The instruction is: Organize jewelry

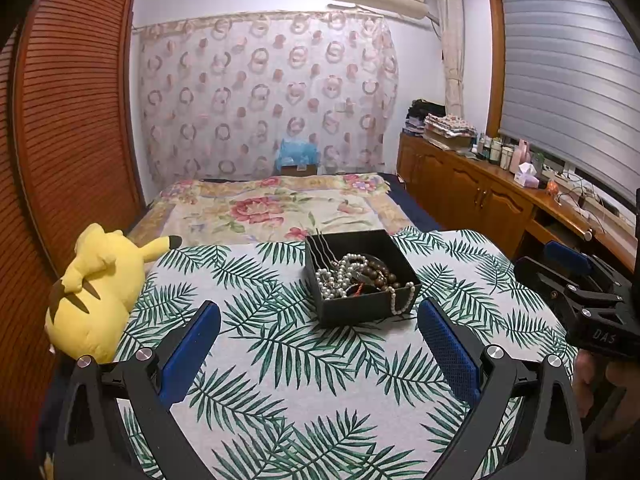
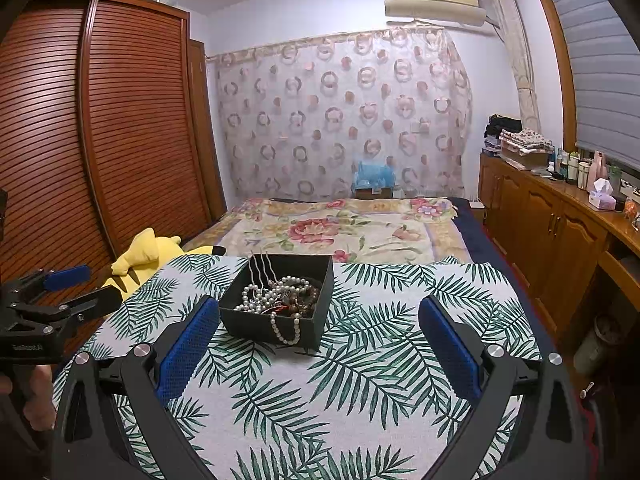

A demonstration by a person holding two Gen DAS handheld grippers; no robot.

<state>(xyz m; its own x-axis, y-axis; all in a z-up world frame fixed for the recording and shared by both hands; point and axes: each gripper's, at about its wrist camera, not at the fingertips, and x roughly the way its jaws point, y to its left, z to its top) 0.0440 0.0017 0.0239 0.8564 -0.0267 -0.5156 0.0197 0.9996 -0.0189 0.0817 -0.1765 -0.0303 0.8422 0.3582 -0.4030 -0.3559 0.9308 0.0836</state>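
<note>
A black open box (image 1: 352, 309) sits on the palm-leaf tablecloth (image 1: 280, 360). It holds a tangle of pearl strands (image 1: 340, 276), brown bead bracelets (image 1: 380, 270) and metal hairpins (image 1: 320, 250). One pearl strand hangs over the box's front wall. My left gripper (image 1: 320, 320) is open and empty, just short of the box. My right gripper (image 2: 316, 320) is open and empty, the box (image 2: 272, 326) just past its left finger. Each gripper shows at the edge of the other's view: the right gripper (image 1: 576, 280), the left gripper (image 2: 60, 288).
A yellow plush toy (image 1: 92, 292) lies at the table's left edge. Behind the table is a bed with a floral cover (image 1: 272, 208). A wooden sideboard (image 1: 480, 188) with bottles runs along the right wall. A slatted wardrobe (image 2: 100, 128) stands at left.
</note>
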